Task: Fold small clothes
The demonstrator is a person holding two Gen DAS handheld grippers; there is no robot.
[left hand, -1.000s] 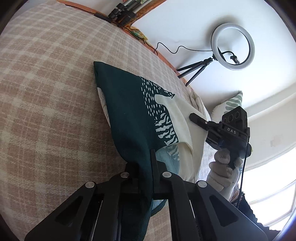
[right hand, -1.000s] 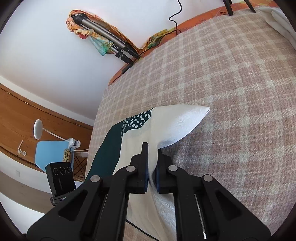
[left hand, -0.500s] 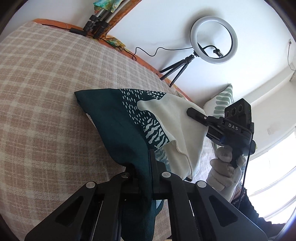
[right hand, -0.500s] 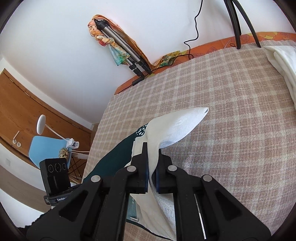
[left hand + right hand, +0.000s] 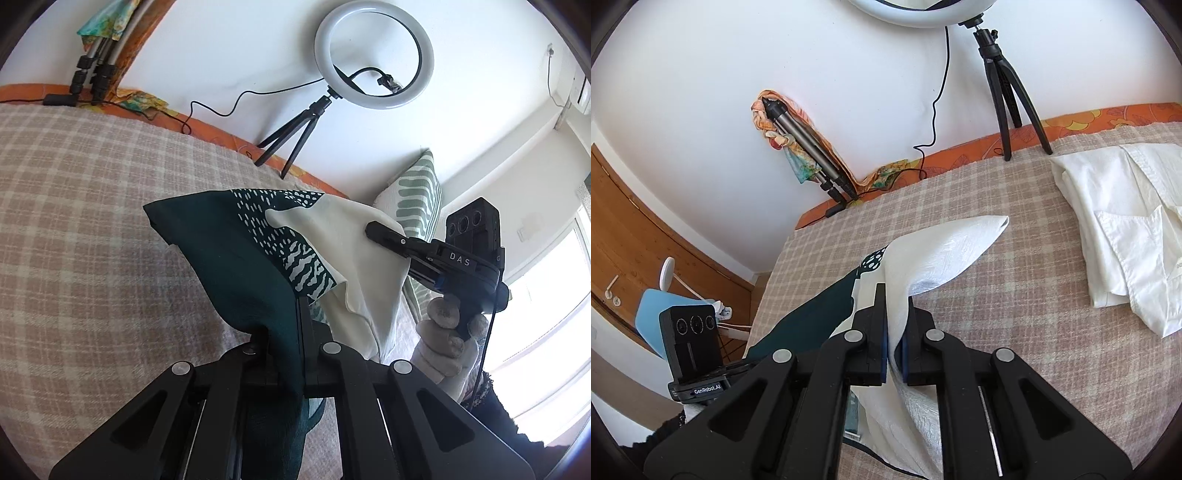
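Observation:
A small garment, dark green on one side and cream on the other with a white dotted print (image 5: 236, 251), hangs stretched between my two grippers above the checked bedspread (image 5: 74, 229). My left gripper (image 5: 286, 325) is shut on its dark green edge. My right gripper (image 5: 894, 317) is shut on its cream edge (image 5: 942, 254), and it also shows in the left wrist view (image 5: 384, 234), pinching the cream corner. The far corners of the garment droop toward the bed.
A white shirt (image 5: 1126, 229) lies crumpled on the bed to the right. A ring light on a tripod (image 5: 369, 55) stands at the bed's far edge, with a folded tripod (image 5: 805, 147) against the wall. A striped pillow (image 5: 417, 199) is behind the garment.
Both grippers have risen and tilted up, lifting the garment off the bedspread. The garment has spread wider between them. Both stay shut on it.

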